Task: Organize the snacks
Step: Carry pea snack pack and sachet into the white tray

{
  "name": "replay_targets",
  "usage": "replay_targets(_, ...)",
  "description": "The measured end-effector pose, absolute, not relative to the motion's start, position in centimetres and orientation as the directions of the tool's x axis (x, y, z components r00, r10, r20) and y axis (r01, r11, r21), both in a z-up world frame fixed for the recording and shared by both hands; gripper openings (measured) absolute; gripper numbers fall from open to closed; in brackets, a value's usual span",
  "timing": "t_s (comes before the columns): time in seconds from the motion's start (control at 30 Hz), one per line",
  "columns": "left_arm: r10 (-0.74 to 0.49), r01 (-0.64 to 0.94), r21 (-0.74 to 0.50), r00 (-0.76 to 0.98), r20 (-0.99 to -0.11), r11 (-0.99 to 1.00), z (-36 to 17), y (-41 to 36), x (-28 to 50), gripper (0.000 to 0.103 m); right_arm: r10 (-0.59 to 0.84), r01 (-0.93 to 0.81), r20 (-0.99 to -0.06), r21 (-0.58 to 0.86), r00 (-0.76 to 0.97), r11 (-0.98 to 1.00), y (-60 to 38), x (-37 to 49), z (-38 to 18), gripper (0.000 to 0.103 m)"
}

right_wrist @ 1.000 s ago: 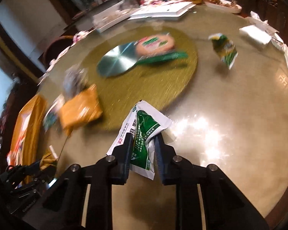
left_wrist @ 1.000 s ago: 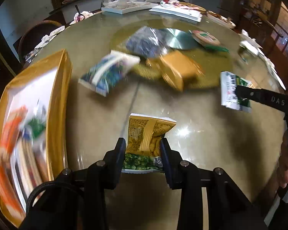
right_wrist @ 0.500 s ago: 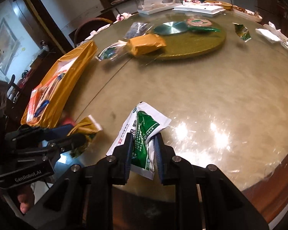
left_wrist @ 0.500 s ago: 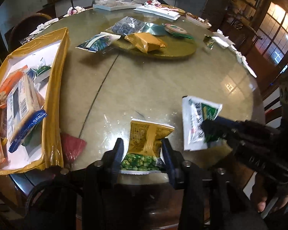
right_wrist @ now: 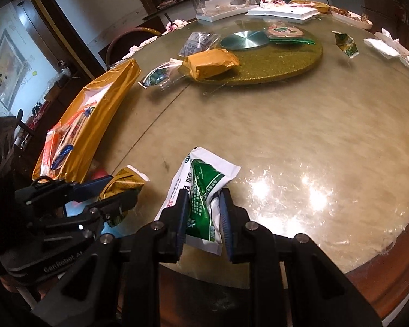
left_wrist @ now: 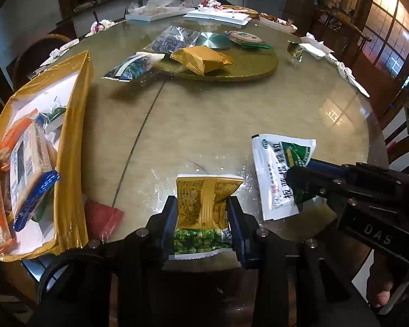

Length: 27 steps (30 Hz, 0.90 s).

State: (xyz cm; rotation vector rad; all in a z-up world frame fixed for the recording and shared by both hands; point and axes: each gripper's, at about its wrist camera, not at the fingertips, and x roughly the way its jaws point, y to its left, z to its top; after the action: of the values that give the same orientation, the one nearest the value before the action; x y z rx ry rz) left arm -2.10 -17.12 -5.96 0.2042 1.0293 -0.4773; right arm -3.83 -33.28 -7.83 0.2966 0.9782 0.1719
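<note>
A gold packet printed with green peas (left_wrist: 204, 204) sits between the fingers of my left gripper (left_wrist: 201, 209) over the near table edge. The jaws are closing and the pads press its sides. My right gripper (right_wrist: 201, 201) is shut on a white and green sachet (right_wrist: 204, 179), held just above the glass tabletop. In the left wrist view that sachet (left_wrist: 275, 163) and the right gripper (left_wrist: 297, 179) are to the right of the pea packet. The left gripper (right_wrist: 114, 188) shows at the lower left of the right wrist view. A gold-walled tray (left_wrist: 71, 125) with several snack packs lies at the left.
On the gold turntable (left_wrist: 245, 68) lie an orange packet (left_wrist: 201, 58), a clear bag (left_wrist: 174, 38) and a round pack (left_wrist: 244, 37). A blue-green packet (left_wrist: 131, 66) lies beside it, and a red packet (left_wrist: 103, 218) by the tray. A small green packet (left_wrist: 295, 50), tissues and white trays lie farther off.
Both grippers drew back from the table's middle to its near edge, each still carrying its packet. The tray now shows fully at the left. Little moved in the last half second.
</note>
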Motion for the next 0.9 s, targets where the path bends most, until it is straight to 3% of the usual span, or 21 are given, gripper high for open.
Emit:
replay_targets(0.27,-0.360,0.421,-0.159,0.458,-0.813,0.893,-4.9,-14.9,-1.9,0.028,0.290,-0.035,-0.758,0.333,0.585,0.942,-32.3,-4.0,-7.1,0.016)
replay_targets(0.67,-0.454,0.367,-0.289,0.529,-0.717,0.884,0.4,-10.1,-1.9,0.028,0.335,-0.122,-0.671,0.345,0.662,0.931,-29.3,-3.0,-2.2,0.015)
replay_targets(0.9,-0.403,0.265,-0.304,0.604,-0.687,0.915,3.0,-4.7,0.3,0.028,0.430,-0.240,-0.651,0.364,0.626,0.900,-24.7,0.7,-0.5,0.015)
